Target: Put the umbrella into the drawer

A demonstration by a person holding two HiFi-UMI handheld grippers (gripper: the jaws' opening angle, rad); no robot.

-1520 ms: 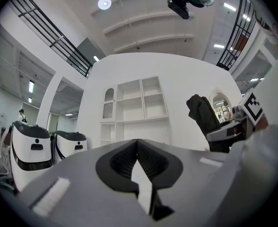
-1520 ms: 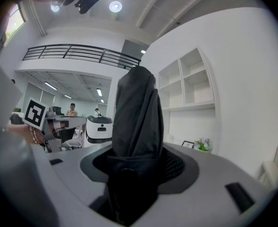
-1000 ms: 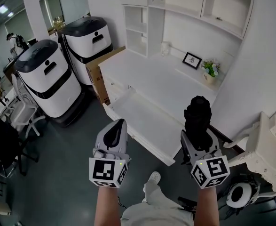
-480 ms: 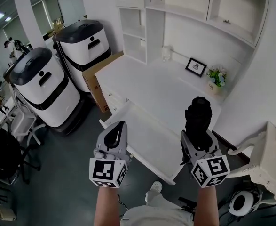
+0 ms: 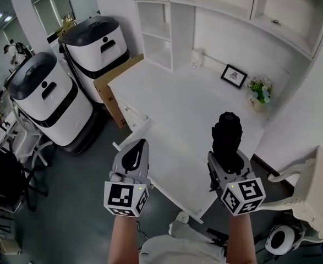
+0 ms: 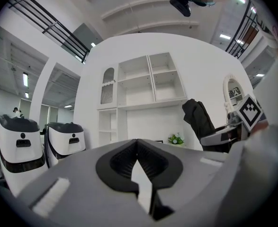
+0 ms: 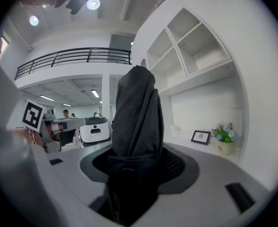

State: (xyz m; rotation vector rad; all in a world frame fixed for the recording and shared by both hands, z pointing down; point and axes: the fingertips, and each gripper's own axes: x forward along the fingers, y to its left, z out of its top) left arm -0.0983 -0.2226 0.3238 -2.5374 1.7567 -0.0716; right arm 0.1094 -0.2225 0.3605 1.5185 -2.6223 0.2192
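A folded black umbrella [image 5: 227, 133] stands upright in my right gripper [image 5: 226, 154], which is shut on its lower end; in the right gripper view the umbrella [image 7: 137, 117] fills the middle between the jaws [image 7: 136, 176]. My left gripper [image 5: 135, 146] is beside it, shut and empty, its pads meeting in the left gripper view [image 6: 138, 159]. That view also catches the umbrella [image 6: 199, 120] at the right. The white drawer [image 5: 169, 166] is pulled out from the desk [image 5: 172, 95], and both grippers hover over its near edge.
Two white-and-black machines [image 5: 43, 100] [image 5: 98, 45] stand left of the desk, with a cardboard box [image 5: 114, 81] against its side. A picture frame [image 5: 234, 76] and a flower pot [image 5: 260, 89] sit at the desk's back. An ornate white chair [image 5: 310, 186] is at the right.
Both grippers have moved forward toward the desk, so the open drawer now lies right under them. The right gripper still holds the umbrella; the left stays shut.
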